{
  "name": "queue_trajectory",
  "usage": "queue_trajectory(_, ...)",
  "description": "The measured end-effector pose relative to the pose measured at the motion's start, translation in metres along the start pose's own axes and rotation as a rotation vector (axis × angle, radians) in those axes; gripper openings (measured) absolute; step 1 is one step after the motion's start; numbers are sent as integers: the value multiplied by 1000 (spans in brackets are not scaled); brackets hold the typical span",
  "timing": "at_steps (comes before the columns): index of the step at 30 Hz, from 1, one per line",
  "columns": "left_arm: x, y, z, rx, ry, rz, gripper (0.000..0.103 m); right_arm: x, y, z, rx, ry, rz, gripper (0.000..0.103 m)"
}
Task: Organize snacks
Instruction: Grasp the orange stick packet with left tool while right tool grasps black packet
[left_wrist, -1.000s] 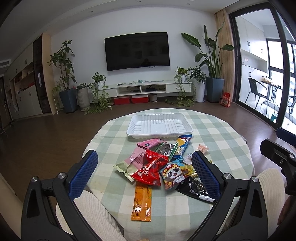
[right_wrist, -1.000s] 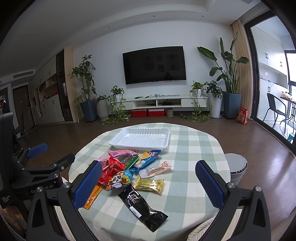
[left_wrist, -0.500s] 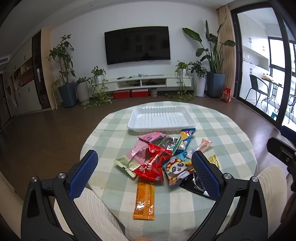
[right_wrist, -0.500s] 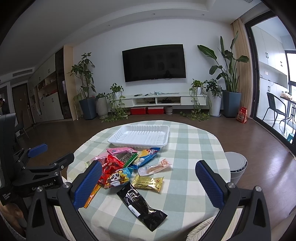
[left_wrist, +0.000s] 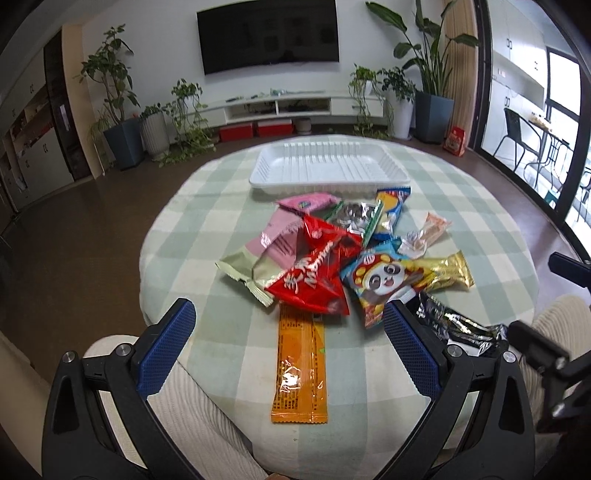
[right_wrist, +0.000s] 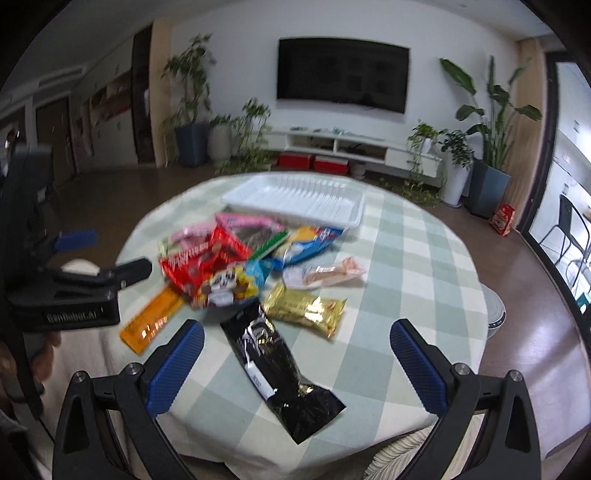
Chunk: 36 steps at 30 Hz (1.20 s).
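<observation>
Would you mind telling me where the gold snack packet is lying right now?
The gold snack packet lies on the checked tablecloth, right of the snack pile, between the clear pink-tinted packet and the black packet.

Snack pile on the checked table (right_wrist: 413, 258)

Right gripper (right_wrist: 297, 363) gapes empty over black packet (right_wrist: 275, 369); white tray (right_wrist: 295, 199) at twelve o'clock.

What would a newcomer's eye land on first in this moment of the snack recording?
The bright heap of snack packets in the middle of the round checked table draws the eye first, with the red packet and panda packet on top. Behind the heap sits a bare white tray. An orange packet lies alone at the near edge, between the open left gripper fingers, and a long black packet lies before the open right gripper.
</observation>
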<state>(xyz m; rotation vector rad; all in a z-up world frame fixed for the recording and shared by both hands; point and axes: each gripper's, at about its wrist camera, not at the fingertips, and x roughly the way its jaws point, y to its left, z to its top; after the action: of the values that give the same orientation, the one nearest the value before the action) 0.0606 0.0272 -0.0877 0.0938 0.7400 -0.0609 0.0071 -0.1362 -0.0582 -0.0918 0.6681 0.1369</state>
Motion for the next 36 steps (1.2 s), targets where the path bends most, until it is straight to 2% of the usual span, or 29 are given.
queue_trajectory(6,34,2,-9,4,81,-22,103,35,9,-12,-75,103,25,103)
queue_trajectory(20,107,14,-30,-35,291,-29,103,100,15,-20,-116,266,68,103)
queue_trajectory(21,108,18,-31,-63,283,-48,103,105,15,-21,-113,291,70,103)
queue_trajectory(24,112,22,-31,-58,277,-46,103,110,6,-22,-50,295,121,103)
queue_trajectory(30,110,25,-38,-54,193,-49,103,112,7,-22,-66,302,119,103)
queue_trajectory(36,110,22,-37,-52,187,-49,103,112,4,-21,-71,292,126,103)
